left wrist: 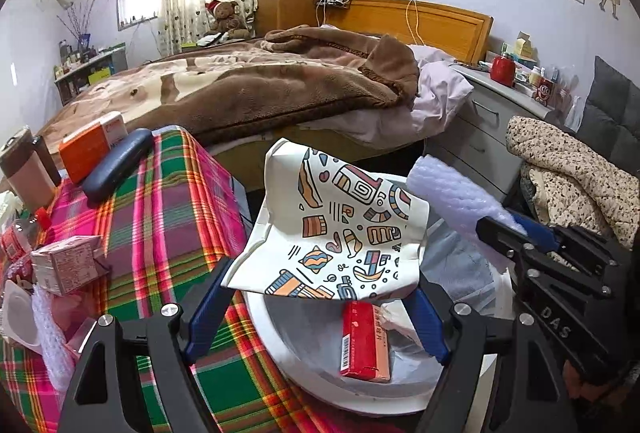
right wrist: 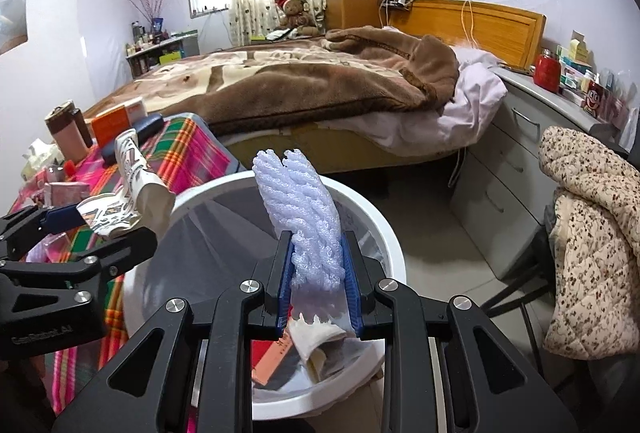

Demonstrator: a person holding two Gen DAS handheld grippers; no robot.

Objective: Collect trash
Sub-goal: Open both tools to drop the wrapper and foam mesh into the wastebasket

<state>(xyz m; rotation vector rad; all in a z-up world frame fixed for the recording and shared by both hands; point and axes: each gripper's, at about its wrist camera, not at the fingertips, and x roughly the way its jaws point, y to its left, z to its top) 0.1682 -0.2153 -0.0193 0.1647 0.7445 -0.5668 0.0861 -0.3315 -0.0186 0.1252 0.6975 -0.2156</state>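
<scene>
My left gripper [left wrist: 318,309] is shut on a white printed paper wrapper [left wrist: 340,225] and holds it over the white trash bin [left wrist: 360,393]. The wrapper also shows in the right wrist view [right wrist: 128,189]. My right gripper [right wrist: 318,273] is shut on a piece of white foam netting [right wrist: 304,209] above the bin [right wrist: 384,233]. The foam also shows in the left wrist view [left wrist: 452,193], where the right gripper [left wrist: 504,229] comes in from the right. A red and pink box [left wrist: 364,341] and crumpled paper [right wrist: 316,337] lie in the lined bin.
A plaid-covered table [left wrist: 168,217] on the left carries a pink carton [left wrist: 64,265], an orange box [left wrist: 88,145], a dark case [left wrist: 116,165], a cup [left wrist: 28,169] and foam scraps [left wrist: 48,337]. A bed [left wrist: 260,85] lies behind, with drawers [left wrist: 480,129] and a draped chair [right wrist: 592,233] to the right.
</scene>
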